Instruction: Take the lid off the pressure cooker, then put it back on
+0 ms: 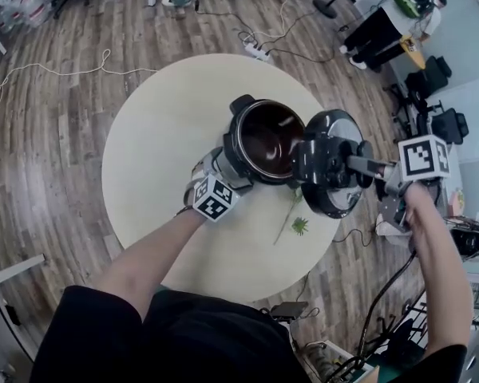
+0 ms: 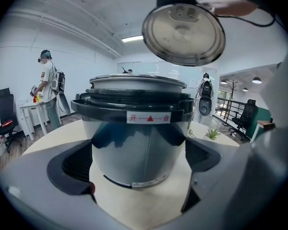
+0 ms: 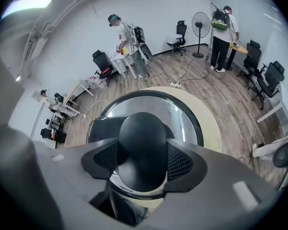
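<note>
My right fingers clamp the knob of the lid, held up right of the cooker, which my left fingers squeeze.

Round cream table, green plant sprig, power strip, standing fan

Right of the pressure cooker, the lid hides the desk edge; the cooker's inside is dark.
</note>
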The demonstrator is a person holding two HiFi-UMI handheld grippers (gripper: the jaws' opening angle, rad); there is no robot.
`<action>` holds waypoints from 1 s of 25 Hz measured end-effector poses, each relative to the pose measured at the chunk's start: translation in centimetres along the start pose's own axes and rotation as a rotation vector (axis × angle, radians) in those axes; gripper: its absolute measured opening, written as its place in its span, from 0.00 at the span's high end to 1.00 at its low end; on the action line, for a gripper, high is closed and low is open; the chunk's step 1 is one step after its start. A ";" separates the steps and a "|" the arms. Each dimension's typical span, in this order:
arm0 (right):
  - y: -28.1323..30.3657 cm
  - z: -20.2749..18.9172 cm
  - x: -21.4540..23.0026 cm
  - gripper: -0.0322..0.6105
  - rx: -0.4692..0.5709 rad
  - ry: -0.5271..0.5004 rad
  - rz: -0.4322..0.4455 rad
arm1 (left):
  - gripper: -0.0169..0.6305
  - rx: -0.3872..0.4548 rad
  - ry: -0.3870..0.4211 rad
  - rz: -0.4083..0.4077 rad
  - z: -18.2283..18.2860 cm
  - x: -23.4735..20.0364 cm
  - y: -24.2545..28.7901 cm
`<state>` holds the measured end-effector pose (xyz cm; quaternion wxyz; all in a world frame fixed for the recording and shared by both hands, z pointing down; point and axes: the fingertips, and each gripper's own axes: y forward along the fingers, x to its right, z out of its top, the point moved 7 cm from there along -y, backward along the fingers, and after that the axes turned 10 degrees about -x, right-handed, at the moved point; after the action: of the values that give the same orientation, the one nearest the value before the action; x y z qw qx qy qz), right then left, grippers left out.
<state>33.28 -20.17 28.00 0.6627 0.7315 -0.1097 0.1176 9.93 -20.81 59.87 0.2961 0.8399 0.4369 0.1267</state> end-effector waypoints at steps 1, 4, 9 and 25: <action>0.1 1.5 -0.5 0.51 0.007 -0.010 -0.009 | 0.06 -0.001 -0.001 0.000 0.0 0.1 0.0; 1.3 5.4 -2.1 0.51 0.024 -0.041 -0.019 | 0.06 -0.006 -0.001 -0.003 0.1 0.2 0.1; 6.1 9.5 -4.1 0.51 -0.004 -0.102 -0.057 | 0.07 -0.006 -0.001 -0.002 0.0 0.1 0.0; 16.2 11.4 -6.8 0.51 -0.112 -0.205 -0.209 | 0.06 0.006 0.001 0.001 0.1 -0.2 0.2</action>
<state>22.04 -33.11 40.02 0.6965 0.7089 -0.1062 -0.0337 9.95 -21.13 59.93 0.2934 0.8408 0.4372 0.1260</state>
